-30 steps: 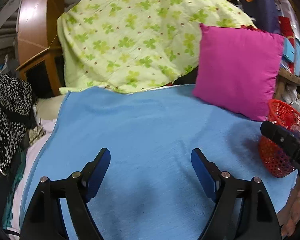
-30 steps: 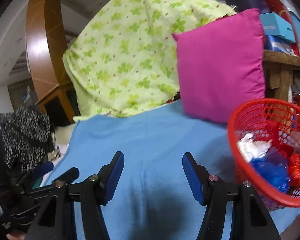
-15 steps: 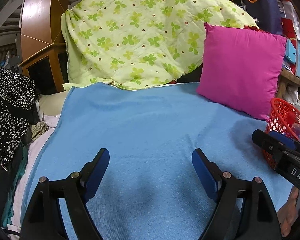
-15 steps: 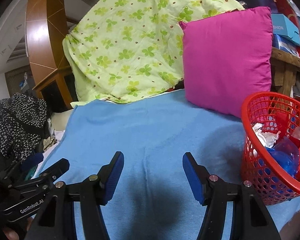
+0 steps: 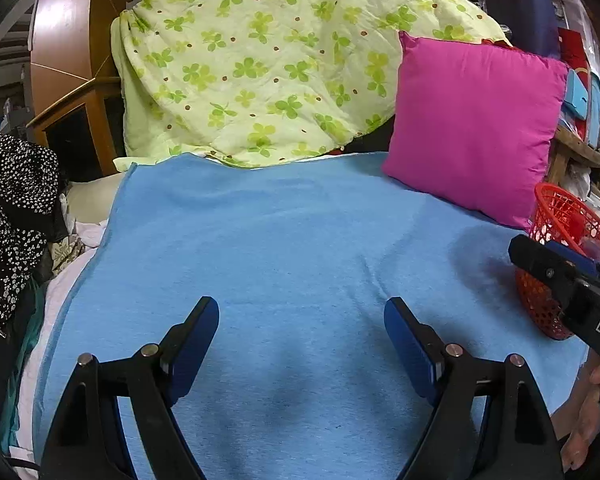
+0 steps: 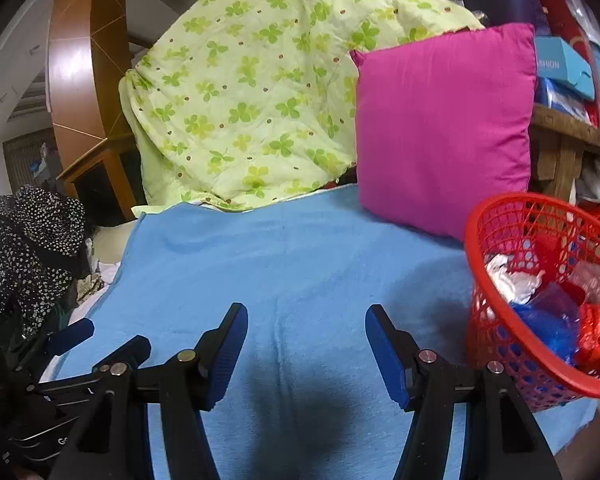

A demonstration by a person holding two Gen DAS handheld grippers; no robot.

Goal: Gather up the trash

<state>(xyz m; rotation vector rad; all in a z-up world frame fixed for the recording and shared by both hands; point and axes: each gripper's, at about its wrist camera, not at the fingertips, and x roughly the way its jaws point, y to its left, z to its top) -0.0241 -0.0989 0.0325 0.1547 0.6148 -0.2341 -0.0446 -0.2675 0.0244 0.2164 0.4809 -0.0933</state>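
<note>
A red mesh basket (image 6: 500, 236) stands at the right edge of the blue blanket (image 6: 300, 264). It holds crumpled white paper (image 6: 508, 280), a blue plastic wrapper (image 6: 548, 320) and a red foil wrapper (image 6: 596, 332). My right gripper (image 6: 306, 312) is open and empty over the blanket, left of the basket. My left gripper (image 5: 302, 306) is open and empty over the blanket (image 5: 280, 240). The basket also shows in the left wrist view (image 5: 556, 212), partly behind the right gripper's body (image 5: 568, 284).
A magenta pillow (image 5: 472, 124) leans at the back right beside the basket. A green floral quilt (image 5: 268, 60) is heaped at the back. Black spotted clothing (image 5: 12, 208) lies off the left edge. A wooden shelf with boxes (image 6: 568, 80) stands behind the basket.
Both grippers have pulled back a little from the basket and stay open and empty. The right gripper has drawn away from above the basket's rim.
</note>
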